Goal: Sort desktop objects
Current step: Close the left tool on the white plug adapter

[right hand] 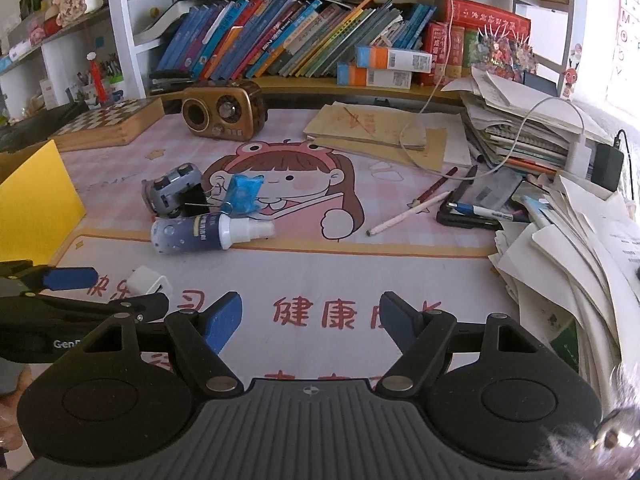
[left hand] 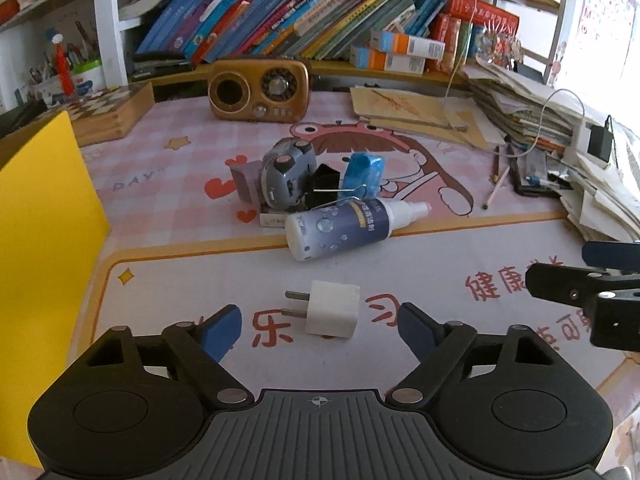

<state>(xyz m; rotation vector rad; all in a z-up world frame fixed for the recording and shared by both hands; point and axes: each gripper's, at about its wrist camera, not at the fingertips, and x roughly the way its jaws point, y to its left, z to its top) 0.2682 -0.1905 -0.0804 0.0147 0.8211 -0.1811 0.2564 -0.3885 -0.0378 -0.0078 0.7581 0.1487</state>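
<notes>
1. Left wrist view: your left gripper (left hand: pixel 320 324) jaws stand spread either side of the white plug (left hand: pixel 332 312), low centre, untouched.
2. Close off-centre and it may skid.
3. Your right gripper (right hand: pixel 310 320) is spread, empty.

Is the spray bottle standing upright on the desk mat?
No, the spray bottle lies on its side on the desk mat, its white nozzle pointing right, just beyond the white plug adapter.

plug adapter (left hand: pixel 333 307) alone on desk mat (left hand: pixel 420 264), nearest camera. behind it spray bottle (left hand: pixel 340 227) lying flat. behind bottle, cluster: toy car (left hand: pixel 286 178), binder clip (left hand: pixel 326 184), wrapped packet (left hand: pixel 363 172). radio (left hand: pixel 259 90) farther back; paper stack (right hand: pixel 560 232) right.
</notes>
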